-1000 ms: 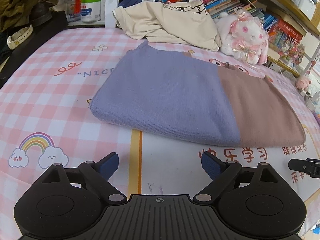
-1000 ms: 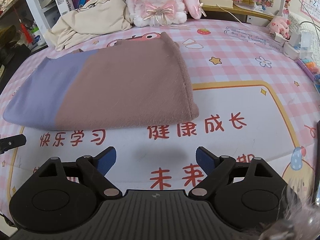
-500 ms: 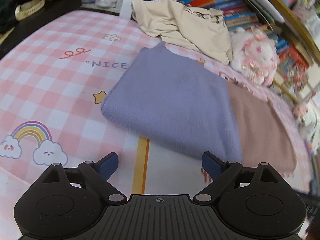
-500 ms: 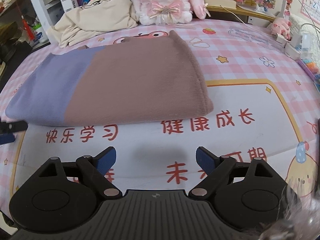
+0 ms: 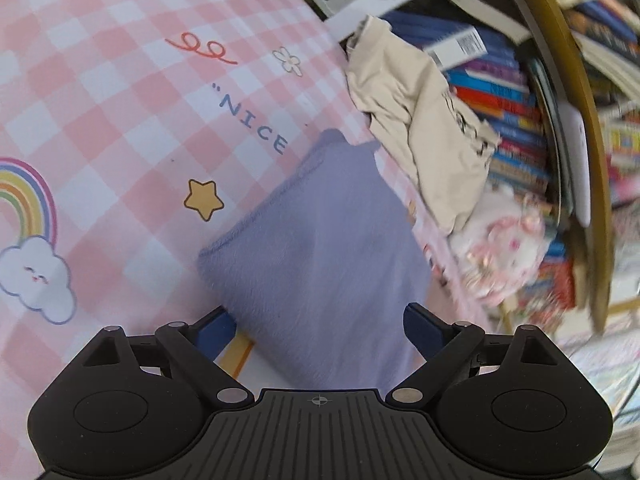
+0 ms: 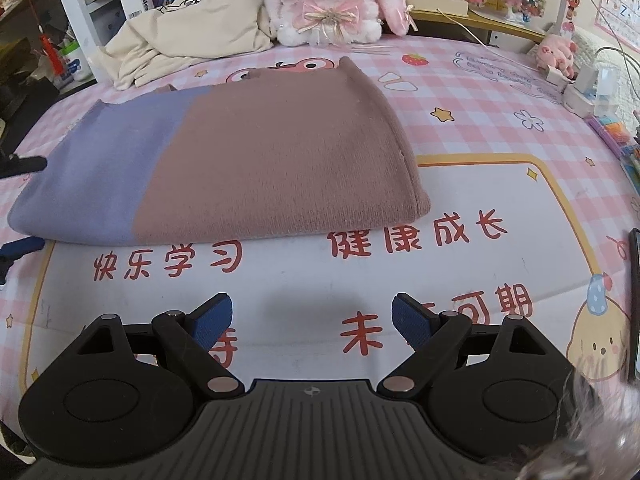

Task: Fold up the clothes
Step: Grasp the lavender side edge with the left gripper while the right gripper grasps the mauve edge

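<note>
On the pink checked mat the sweater is lying half-folded, the left gripper spread around its purple end, the right gripper hanging open short, so another fold's probably coming.

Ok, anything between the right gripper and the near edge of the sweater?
Nothing visible. The right gripper is open above bare printed mat, and the sweater lies flat just beyond, apart from the fingers. The beige garment and plush bunny sit behind the sweater, out of the path.
</note>
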